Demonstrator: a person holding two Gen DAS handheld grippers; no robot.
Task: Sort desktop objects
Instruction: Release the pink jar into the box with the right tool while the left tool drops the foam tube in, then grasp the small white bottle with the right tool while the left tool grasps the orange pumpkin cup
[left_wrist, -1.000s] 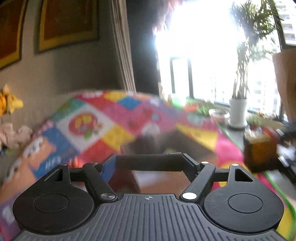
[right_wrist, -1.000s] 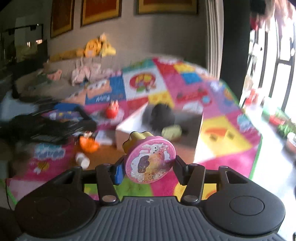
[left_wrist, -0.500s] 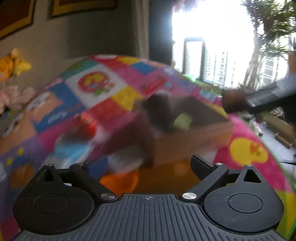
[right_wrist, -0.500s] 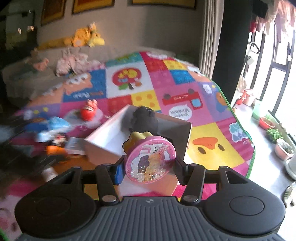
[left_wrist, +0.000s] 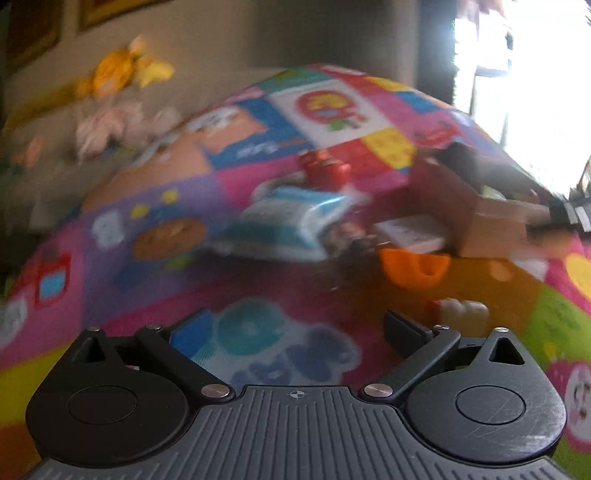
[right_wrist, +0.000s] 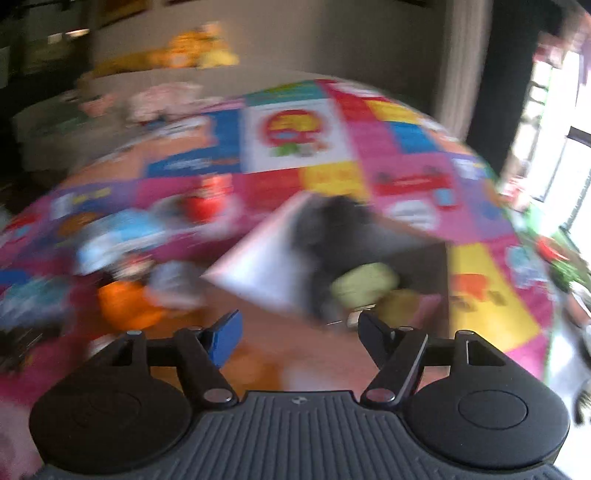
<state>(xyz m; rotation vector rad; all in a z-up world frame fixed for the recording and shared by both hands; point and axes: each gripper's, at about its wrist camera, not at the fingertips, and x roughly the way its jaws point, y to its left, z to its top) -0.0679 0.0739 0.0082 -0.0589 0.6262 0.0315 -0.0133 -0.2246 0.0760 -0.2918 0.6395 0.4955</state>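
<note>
— Both tools have nothing in them right now, yes?

— Yes. The left gripper has its fingers spread wide over the bright patchwork play mat, nothing between them. The right gripper is the same: parted fingers, empty, pointing at the open brown cardboard box.

— What's left out to sort?

— On the mat, just beside the box, I count one orange plastic cup-shaped piece, one small cream-coloured bottle-like thing nearest the left gripper, one pale blue plastic packet, one flat white card or booklet against the box wall, and one red toy further back. It's all smeared by motion, so I wouldn't swear to more.

— And in the box?

— One dark fuzzy lump and one yellow-green rounded thing; below those there's something yellowish and pink I can't make out.

— How would the loose pieces handle?

— The orange cup looks light and stiff; I'd pinch it across the rim. The little bottle is probably smooth and may roll, so grip across its middle. The packet looks soft and crinkly, likely to sag; take it by an edge. The card lies flat, the awkward one, I'd say.
</note>
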